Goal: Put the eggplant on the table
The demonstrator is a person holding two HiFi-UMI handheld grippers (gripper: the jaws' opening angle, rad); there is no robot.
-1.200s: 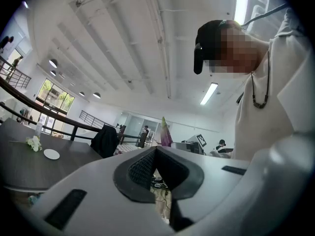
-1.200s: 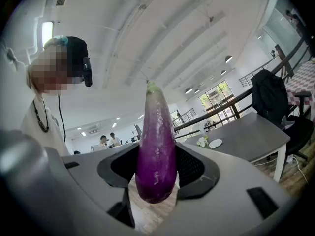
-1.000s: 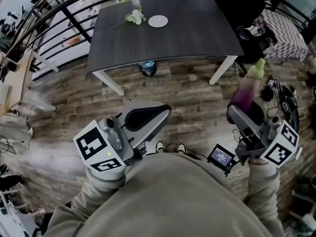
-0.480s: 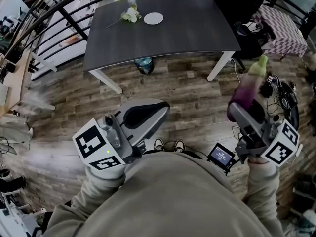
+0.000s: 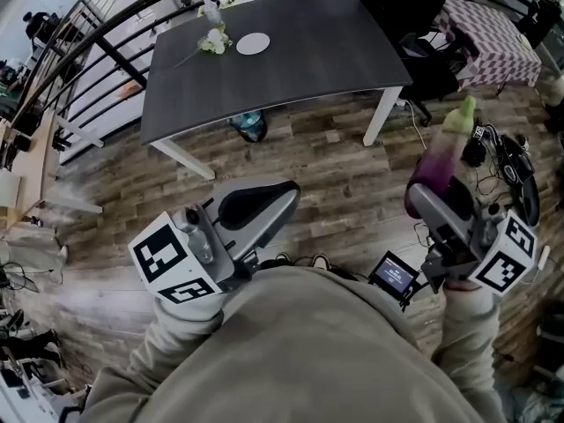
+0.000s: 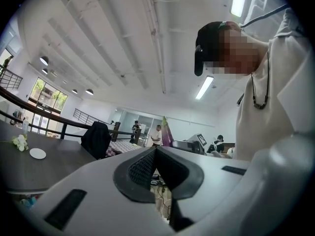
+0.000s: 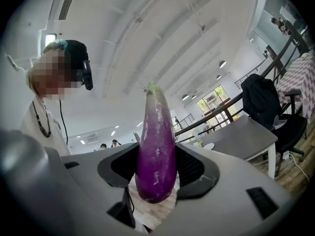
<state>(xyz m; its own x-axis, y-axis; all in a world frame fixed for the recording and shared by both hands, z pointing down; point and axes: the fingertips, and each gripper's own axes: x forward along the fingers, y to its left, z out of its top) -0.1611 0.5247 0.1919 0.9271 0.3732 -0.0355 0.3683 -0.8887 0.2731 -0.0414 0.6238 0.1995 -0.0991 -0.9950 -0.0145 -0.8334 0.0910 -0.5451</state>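
The dark matte rectangular table is bare along its near edge and over most of its top. A small white round plate and a pale flower sprig sit by its far left corner. A black draped chair hides the far right corner. The right gripper clamps the glossy purple eggplant upright over the plank floor, well apart from the table, with the eggplant's lower end hidden in the head view. The left gripper has its ribbed pads together, with nothing between them.

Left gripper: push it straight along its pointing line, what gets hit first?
Most likely the eggplant, held upright in the right gripper. It stands dead ahead, just above the shut jaws of the left gripper. Depth is unclear. The table lies off to the left.
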